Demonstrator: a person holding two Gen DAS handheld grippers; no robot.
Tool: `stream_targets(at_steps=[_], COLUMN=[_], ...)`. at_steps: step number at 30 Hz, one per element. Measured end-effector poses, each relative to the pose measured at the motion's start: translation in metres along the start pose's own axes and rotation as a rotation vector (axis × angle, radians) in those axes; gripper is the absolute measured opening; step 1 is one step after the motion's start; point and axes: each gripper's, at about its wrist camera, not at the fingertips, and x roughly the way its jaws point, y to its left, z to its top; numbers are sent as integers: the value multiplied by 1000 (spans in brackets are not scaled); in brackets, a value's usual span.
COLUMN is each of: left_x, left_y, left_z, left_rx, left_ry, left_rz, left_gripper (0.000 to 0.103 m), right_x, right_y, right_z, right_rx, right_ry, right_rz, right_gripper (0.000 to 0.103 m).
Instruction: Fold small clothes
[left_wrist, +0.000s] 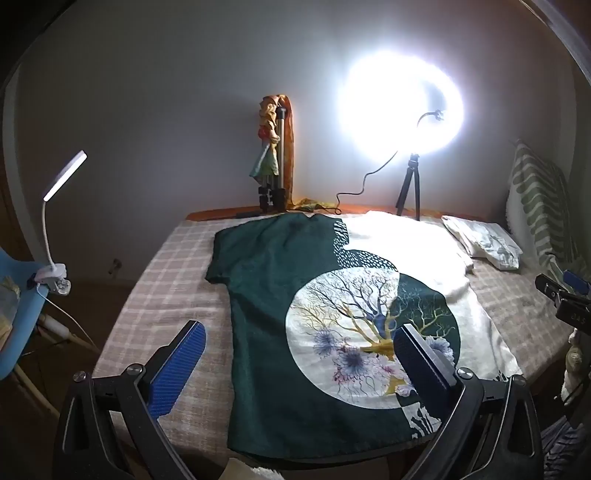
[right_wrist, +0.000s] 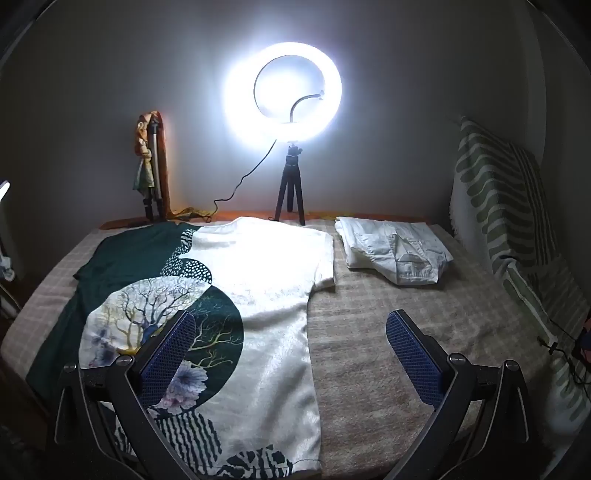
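While the t-shirt (left_wrist: 295, 295) lies spread flat and unfolded on the checked tabletop (left_wrist: 166, 266), both tools hover above its near end with nothing held. The left hand-held gripper (left_wrist: 299, 358) has its blue-padded fingers (left_wrist: 181, 365) set wide apart, one over the bare cloth at 8 o'clock, the other over the tree print at 4 o'clock. The right hand-held gripper (right_wrist: 291, 347) is equally wide, its left finger above the print and its right finger above the checked cover beside the shirt's white edge.

The shirt is half dark green, half white, with a round tree design (right_wrist: 162, 332) in the middle; its collar points toward 12 o'clock. Beyond it, at 12 o'clock in the right wrist view, a lit ring light (right_wrist: 284, 92) stands on a small tripod. A folded white garment (right_wrist: 391, 251) rests at 1 o'clock, well apart from the shirt, near a green-striped cushion (right_wrist: 509, 221) at 3 o'clock. A clip lamp (left_wrist: 59, 206) stands at 9 o'clock in the left wrist view.
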Motion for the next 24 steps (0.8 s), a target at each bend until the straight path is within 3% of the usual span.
stream_targets(at_steps=[24], left_x=[-4], left_y=[13], left_z=[14], left_rx=[-14], left_ry=[-30], left_rz=[21], left_gripper=[103], right_x=[3], right_y=[2], right_z=[0], right_rx=[9], right_ry=[1], right_rz=[3], right_gripper=[103])
